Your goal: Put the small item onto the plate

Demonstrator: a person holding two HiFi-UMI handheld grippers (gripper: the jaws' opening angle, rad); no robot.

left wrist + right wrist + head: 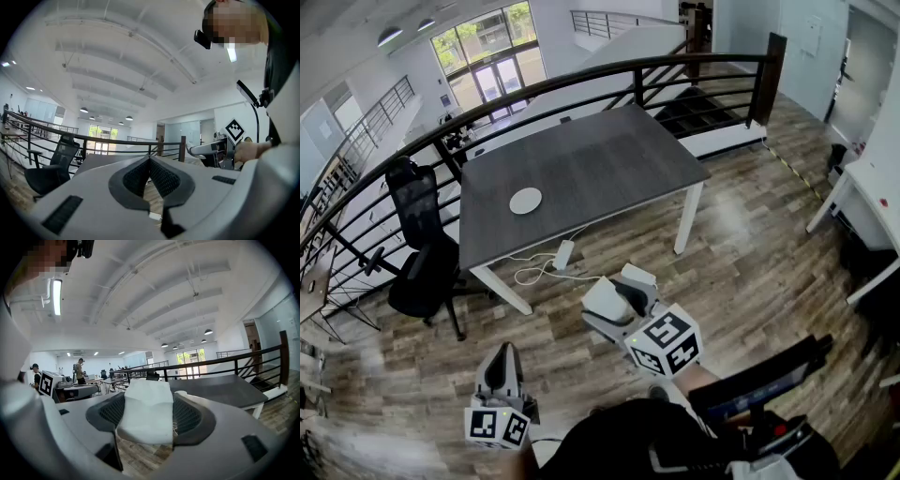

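A small round white plate [525, 201] lies on the dark grey table [600, 159], near its left front edge. Both grippers are held well short of the table, above the wooden floor. My right gripper [617, 302] is shut on a small white soft block [604, 302]; in the right gripper view the block [146, 411] fills the gap between the dark pads [190, 416] of the gripper [147, 401]. My left gripper [503, 354] hangs lower left; its jaws [150, 161] meet with nothing between them. The plate is hidden in both gripper views.
A black office chair [422, 253] stands left of the table. A power strip with a white cable [562, 255] lies under the table's front edge. A black railing [581, 80] runs behind the table. A white desk [874, 202] stands at the right; another black chair [759, 382] is beside me.
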